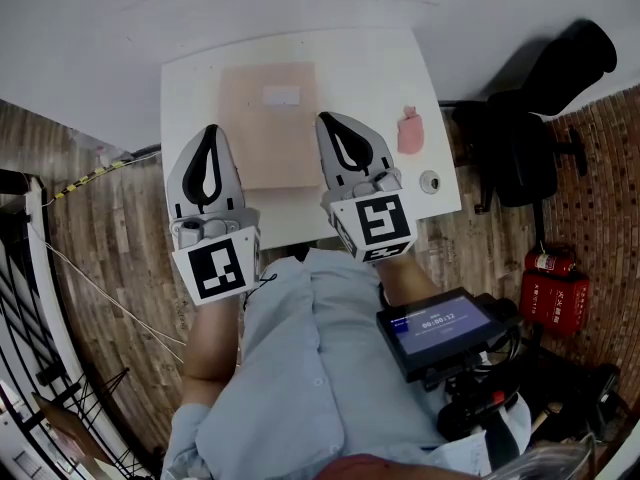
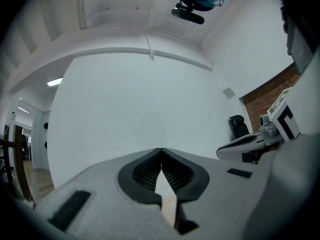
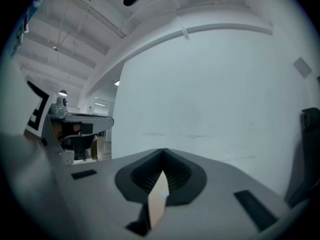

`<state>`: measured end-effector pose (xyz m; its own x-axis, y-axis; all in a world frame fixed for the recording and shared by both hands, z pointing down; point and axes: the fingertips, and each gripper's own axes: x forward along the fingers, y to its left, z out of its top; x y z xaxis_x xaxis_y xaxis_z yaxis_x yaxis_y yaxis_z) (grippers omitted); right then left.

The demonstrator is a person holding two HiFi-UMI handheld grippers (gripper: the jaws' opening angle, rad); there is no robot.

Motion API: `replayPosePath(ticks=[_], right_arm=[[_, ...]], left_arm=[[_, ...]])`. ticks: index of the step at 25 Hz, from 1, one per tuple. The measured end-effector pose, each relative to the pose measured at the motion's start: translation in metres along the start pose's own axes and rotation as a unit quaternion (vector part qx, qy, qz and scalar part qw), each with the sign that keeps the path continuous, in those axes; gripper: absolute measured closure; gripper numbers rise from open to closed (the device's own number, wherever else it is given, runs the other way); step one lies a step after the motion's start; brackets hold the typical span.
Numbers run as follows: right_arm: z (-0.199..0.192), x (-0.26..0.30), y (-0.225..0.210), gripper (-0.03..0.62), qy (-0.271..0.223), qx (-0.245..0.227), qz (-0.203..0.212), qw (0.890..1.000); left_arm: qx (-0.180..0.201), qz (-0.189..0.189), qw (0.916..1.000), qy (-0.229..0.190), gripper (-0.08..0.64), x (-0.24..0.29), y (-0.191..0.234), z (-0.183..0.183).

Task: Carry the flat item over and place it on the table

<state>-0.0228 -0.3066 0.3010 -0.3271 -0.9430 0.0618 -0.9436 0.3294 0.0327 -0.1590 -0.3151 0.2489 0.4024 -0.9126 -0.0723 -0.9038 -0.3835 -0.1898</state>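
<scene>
In the head view the flat item [image 1: 268,128], a beige envelope-like sheet with a white label, lies flat in the middle of the white table [image 1: 190,98], its near end short of the table's near edge. The left gripper [image 1: 209,131] and right gripper [image 1: 328,120] flank it above that near edge. A small pink object [image 1: 409,130] sits toward the right edge. In the left gripper view the jaws meet at their tips against a bare wall. In the right gripper view they are likewise closed. A beige sliver [image 3: 157,196] shows in the slit, probably seen through it rather than pinched. The placing looks done, with only pulling back left.
</scene>
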Motion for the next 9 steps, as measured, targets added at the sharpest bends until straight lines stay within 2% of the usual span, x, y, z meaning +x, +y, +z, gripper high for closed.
replayPosePath(ticks=[9], right_arm=[[-0.0019, 0.0025, -0.0045, 0.589, 0.003, 0.002, -0.002, 1.000]], left_arm=[[0.001, -0.006, 1.0000, 0.004, 0.551, 0.0052, -0.0055, -0.0029]])
